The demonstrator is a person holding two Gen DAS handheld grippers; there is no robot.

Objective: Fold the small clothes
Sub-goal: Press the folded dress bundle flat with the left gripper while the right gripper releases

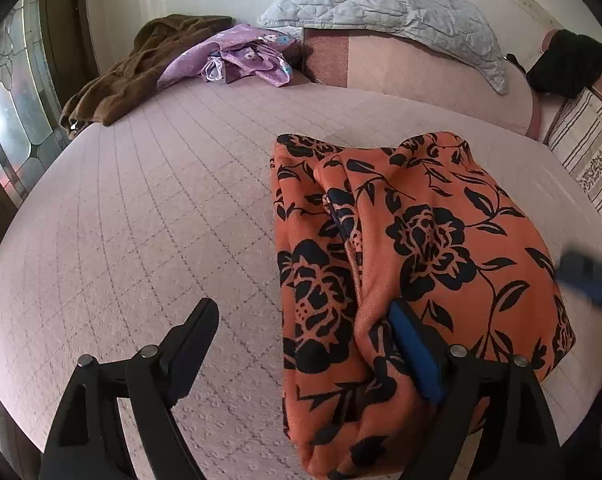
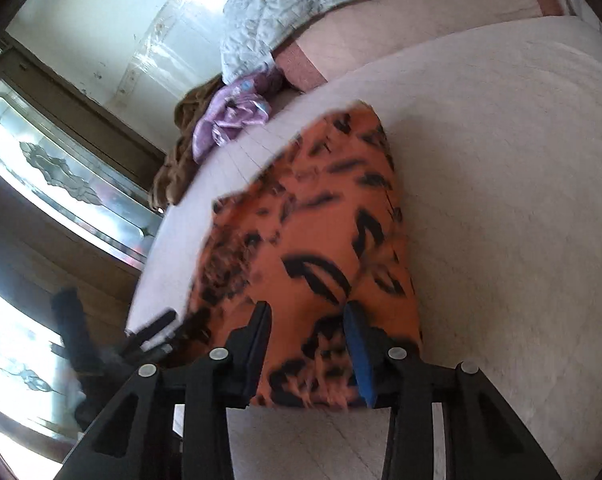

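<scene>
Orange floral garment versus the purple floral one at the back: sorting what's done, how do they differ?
The orange floral garment lies folded in flat layers near the grippers; the purple floral garment sits crumpled at the bed's far end. Orange carries large black roses, purple small pale flowers. Both rest on the pink bedspread.

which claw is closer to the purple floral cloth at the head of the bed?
Neither clearly. The purple floral cloth lies far from both: the left claw and right claw both sit open at the near end of the orange floral garment.
</scene>
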